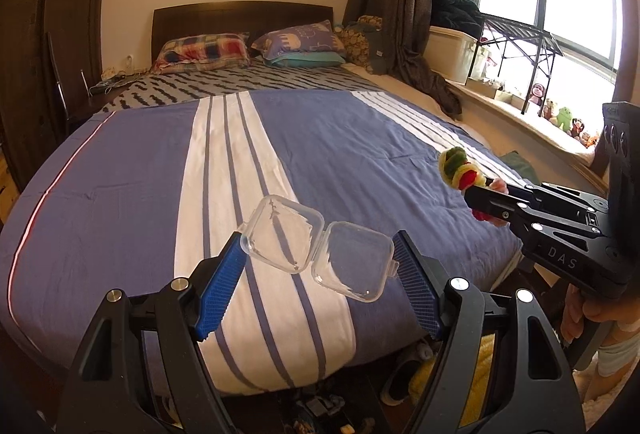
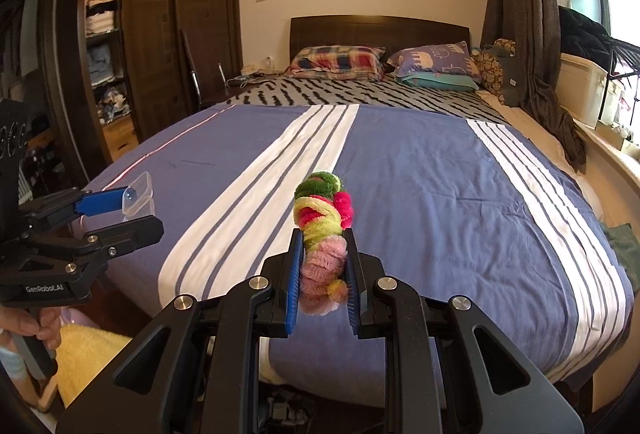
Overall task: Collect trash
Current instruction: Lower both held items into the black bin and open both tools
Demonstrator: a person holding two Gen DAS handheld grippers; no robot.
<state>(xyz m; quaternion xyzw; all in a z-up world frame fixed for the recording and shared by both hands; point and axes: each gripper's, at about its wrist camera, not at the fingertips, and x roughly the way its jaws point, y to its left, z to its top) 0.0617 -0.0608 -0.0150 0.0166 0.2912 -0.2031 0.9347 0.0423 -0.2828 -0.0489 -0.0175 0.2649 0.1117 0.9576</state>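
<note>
My left gripper [image 1: 320, 258] is shut on a clear hinged plastic case [image 1: 320, 254], lying open between its blue pads above the foot of the bed; the case also shows in the right wrist view [image 2: 138, 195]. My right gripper [image 2: 323, 246] is shut on a bundle of fuzzy pipe cleaners [image 2: 322, 226] in green, yellow, red and pink, which sticks out past the fingertips. In the left wrist view the right gripper [image 1: 480, 193] and the bundle [image 1: 458, 169] hang at the right, over the bed's edge.
A bed with a blue and white striped cover [image 1: 340, 153] fills both views, with pillows [image 2: 336, 63] at the headboard. A wardrobe [image 2: 132, 45] stands left, a window sill with toys [image 1: 560, 117] right. Clutter and a yellow towel [image 2: 88, 358] lie on the floor below.
</note>
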